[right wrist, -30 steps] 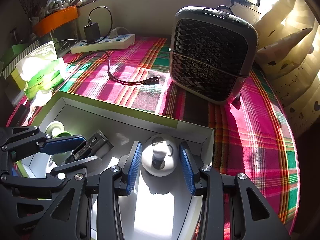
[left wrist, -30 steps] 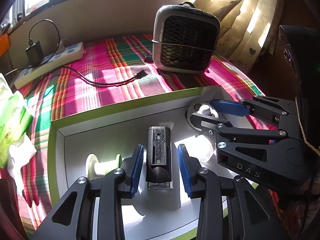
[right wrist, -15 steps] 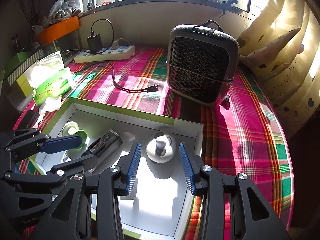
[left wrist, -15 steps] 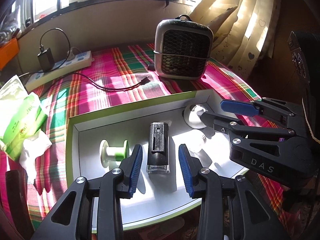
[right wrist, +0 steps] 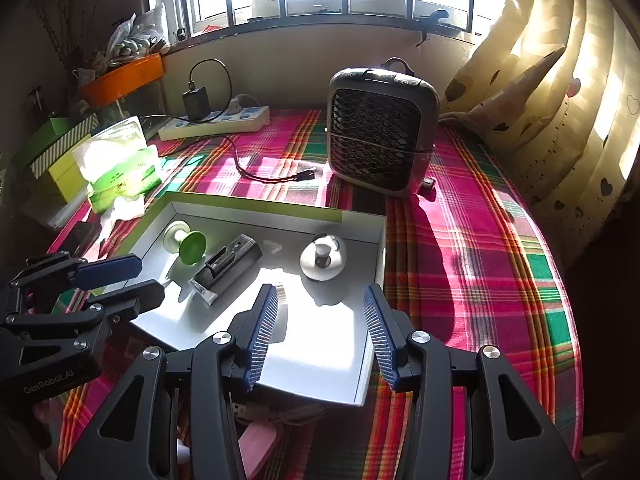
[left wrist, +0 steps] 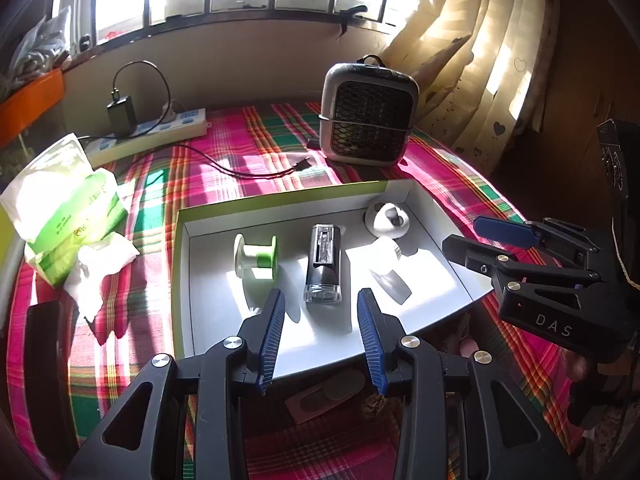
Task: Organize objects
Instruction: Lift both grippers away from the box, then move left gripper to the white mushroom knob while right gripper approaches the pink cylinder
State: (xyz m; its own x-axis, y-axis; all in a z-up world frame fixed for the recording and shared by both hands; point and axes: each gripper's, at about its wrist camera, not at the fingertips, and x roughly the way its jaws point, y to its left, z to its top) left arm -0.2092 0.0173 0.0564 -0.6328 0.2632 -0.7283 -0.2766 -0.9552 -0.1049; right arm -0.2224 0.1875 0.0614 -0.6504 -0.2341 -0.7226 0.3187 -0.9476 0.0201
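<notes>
Left wrist view: my left gripper (left wrist: 320,340) hangs open, empty, the black case (left wrist: 323,264) lying lengthwise just ahead. My right gripper (right wrist: 320,336) is opening, empty

Matt cardboard tray (left wrist: 280,200) on woven plaid cloth (left wrist: 240,136).

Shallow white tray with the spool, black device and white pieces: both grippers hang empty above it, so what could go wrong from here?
The tray overhangs the table's near edge, so a push on that end might tip it. The green spool lies on its side and could roll if nudged. The right gripper is opening close to the left gripper; reaching inward together, they might collide.
</notes>
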